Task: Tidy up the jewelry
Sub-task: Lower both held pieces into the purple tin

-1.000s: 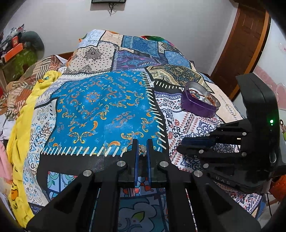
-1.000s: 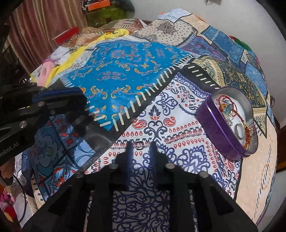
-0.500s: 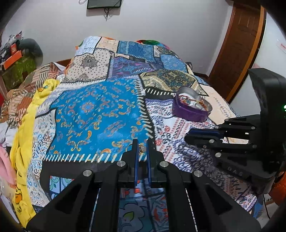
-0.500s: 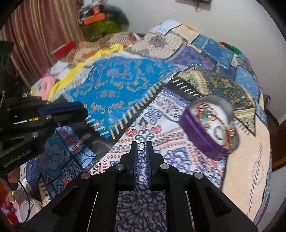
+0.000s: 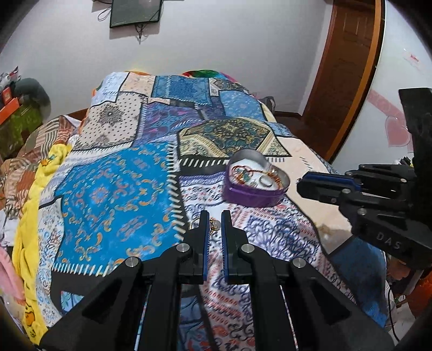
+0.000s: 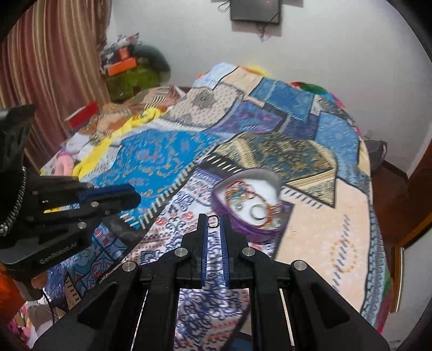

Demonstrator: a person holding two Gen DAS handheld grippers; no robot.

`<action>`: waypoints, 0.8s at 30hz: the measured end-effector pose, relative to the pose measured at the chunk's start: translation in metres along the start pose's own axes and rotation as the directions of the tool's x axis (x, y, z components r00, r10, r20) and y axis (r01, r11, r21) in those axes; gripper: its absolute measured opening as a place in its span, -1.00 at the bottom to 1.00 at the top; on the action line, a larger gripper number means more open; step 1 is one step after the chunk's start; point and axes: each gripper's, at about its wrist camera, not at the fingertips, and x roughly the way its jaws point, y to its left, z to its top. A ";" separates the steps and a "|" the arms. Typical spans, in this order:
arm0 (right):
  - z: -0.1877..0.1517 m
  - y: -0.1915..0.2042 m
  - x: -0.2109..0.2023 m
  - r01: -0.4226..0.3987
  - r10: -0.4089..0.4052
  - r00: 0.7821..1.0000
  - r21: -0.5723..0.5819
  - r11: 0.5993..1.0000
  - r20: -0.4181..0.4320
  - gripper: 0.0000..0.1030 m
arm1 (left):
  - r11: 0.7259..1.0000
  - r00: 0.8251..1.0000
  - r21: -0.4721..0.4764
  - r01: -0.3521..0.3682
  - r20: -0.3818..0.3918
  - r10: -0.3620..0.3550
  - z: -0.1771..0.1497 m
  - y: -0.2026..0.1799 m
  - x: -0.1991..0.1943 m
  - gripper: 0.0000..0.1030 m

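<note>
A purple heart-shaped box with bangles and rings in it sits on the patchwork bedspread; it also shows in the right wrist view. My left gripper is shut on a small gold piece of jewelry and holds it above the bed, short of the box. My right gripper is shut on a small silver ring, just in front of the box. Each gripper shows side-on in the other view: the right one, the left one.
A yellow blanket lies along the bed's left edge. A wooden door stands at the right and a dark frame hangs on the white wall. Clutter and a striped curtain are at the left.
Both grippers have risen from the bedspread and moved toward the purple box. The right gripper closed on the ring about a second ago and still holds it.
</note>
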 end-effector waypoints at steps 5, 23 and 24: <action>0.002 -0.015 -0.009 0.014 -0.015 0.999 0.033 0.999 0.035 -0.85 | 1.000 1.000 0.016 0.012 0.007 -0.012 0.012 -0.010 0.008 -0.88; 0.005 -0.063 0.008 0.022 -0.028 0.999 0.134 0.991 0.046 -0.85 | 0.995 0.997 0.067 0.071 0.019 -0.072 0.049 -0.031 0.048 -0.88; 0.005 -0.063 0.010 0.020 -0.026 0.999 0.134 0.991 0.044 -0.85 | 0.995 0.997 0.068 0.074 0.017 -0.075 0.050 -0.032 0.051 -0.88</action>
